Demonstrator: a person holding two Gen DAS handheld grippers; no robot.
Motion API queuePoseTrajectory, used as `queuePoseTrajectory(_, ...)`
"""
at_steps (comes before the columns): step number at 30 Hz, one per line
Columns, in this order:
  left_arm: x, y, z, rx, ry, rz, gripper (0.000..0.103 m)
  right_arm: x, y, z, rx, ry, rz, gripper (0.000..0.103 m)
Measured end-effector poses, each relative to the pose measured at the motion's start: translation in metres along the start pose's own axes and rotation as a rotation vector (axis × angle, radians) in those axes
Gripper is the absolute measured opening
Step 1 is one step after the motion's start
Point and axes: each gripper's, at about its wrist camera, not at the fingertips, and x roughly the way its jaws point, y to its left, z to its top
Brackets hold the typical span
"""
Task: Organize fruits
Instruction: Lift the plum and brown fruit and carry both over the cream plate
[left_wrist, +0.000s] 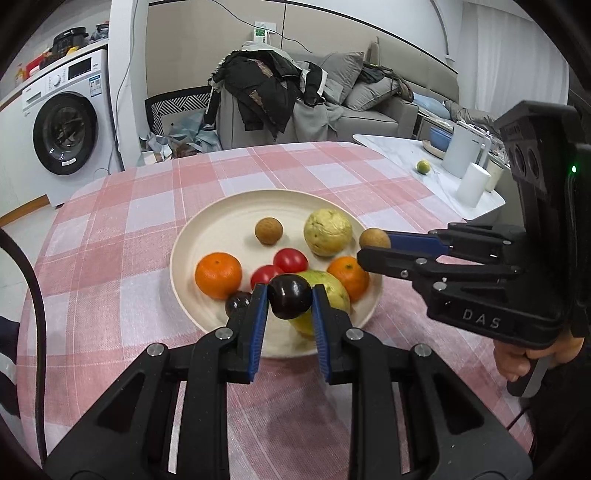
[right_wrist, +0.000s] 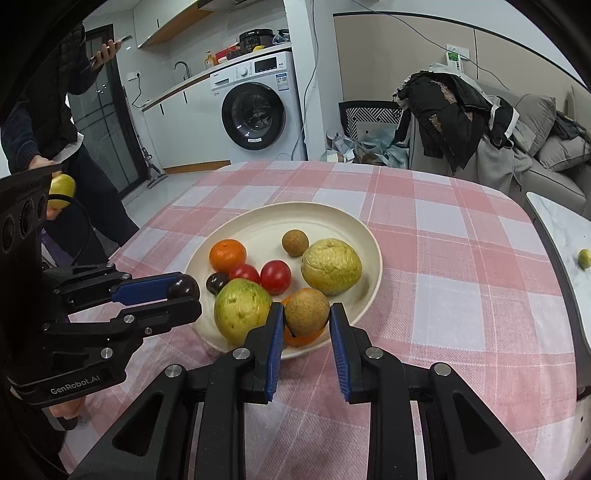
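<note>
Left wrist view: a dark plum is clamped in the left hand-held gripper, above the near rim of the cream plate. A longan is pinched by the right hand-held gripper, over the same plate. Oranges, tomatoes, guavas are seen inside it; no second container is seen on the counter.

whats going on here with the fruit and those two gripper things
A person holds a gripper in each hand over a cream plate of fruit on a pink checked tablecloth. The left gripper is shut on a dark plum; the right gripper is shut on a small brown fruit. On the plate lie two oranges, two tomatoes, two green-yellow fruits, another brown fruit and another dark plum. Another person stands in the background.
</note>
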Motion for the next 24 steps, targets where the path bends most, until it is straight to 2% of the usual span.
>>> queuePoseTrajectory(8, 0.014, 0.008, 0.004, -0.010, 0.011, 0.027, 0.021, 0.018, 0.007, 0.015, 0.014, 0.010, 0.025, 0.026)
queuePoseTrajectory(18, 0.031, 0.012, 0.000, -0.029, 0.034, 0.049, 0.021, 0.033, 0.008, 0.019, 0.020, 0.040, 0.047, 0.026)
queuePoseTrajectory(24, 0.036, 0.016, -0.002, -0.042, 0.040, 0.051, 0.021, 0.043, 0.004, 0.022, 0.025, 0.060, 0.033, 0.026)
